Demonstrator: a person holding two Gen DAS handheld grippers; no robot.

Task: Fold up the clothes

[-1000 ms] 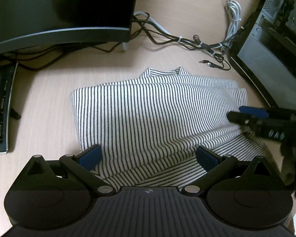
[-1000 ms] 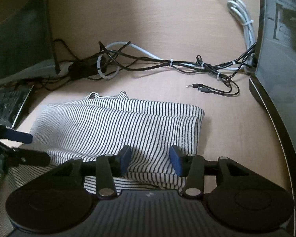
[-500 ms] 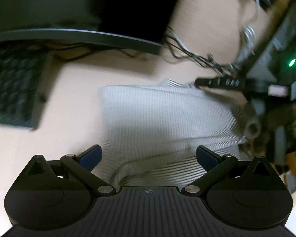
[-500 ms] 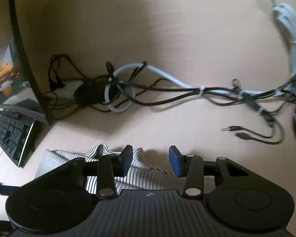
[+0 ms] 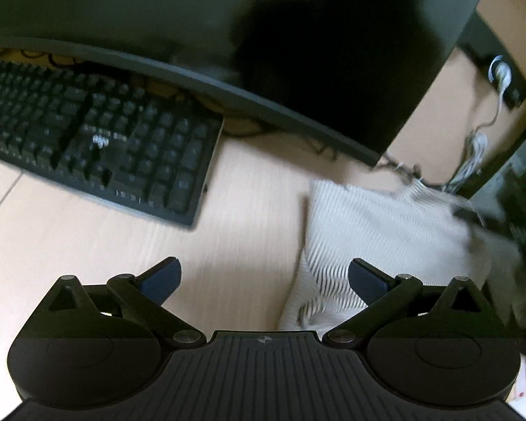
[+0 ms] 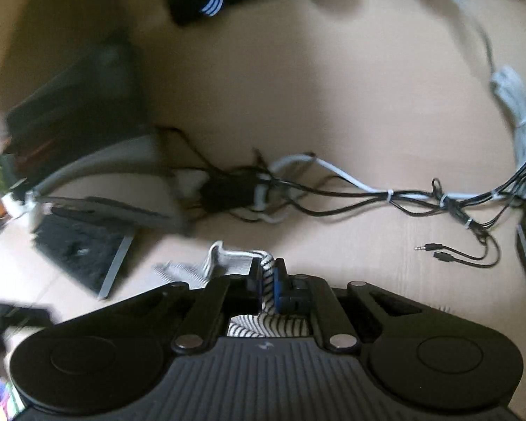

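Shirt [image 5: 378, 231] lies bunched on the desk [image 5: 87, 245], ahead-right of my left gripper [image 5: 264, 275], which is spread wide and empty. Right gripper [image 6: 269, 280] is clamped on a striped edge. I'd move it slowly, keep the fabric taut, clear of the cables [image 6: 333, 193] ahead.

Nothing here is showing words or numbers that I can read. The keyboard [image 5: 98, 140] is blurring too much for any key lettering to come through; a small pale mark among its keys is showing, but its shape is not making out as letters. Each gripper body is carrying a tiny pale emblem at its front edge, on the left gripper [image 5: 264, 272] and on the right gripper [image 6: 268, 282], and neither is reading as text. The dark monitor [image 5: 228, 28] is displaying no writing.
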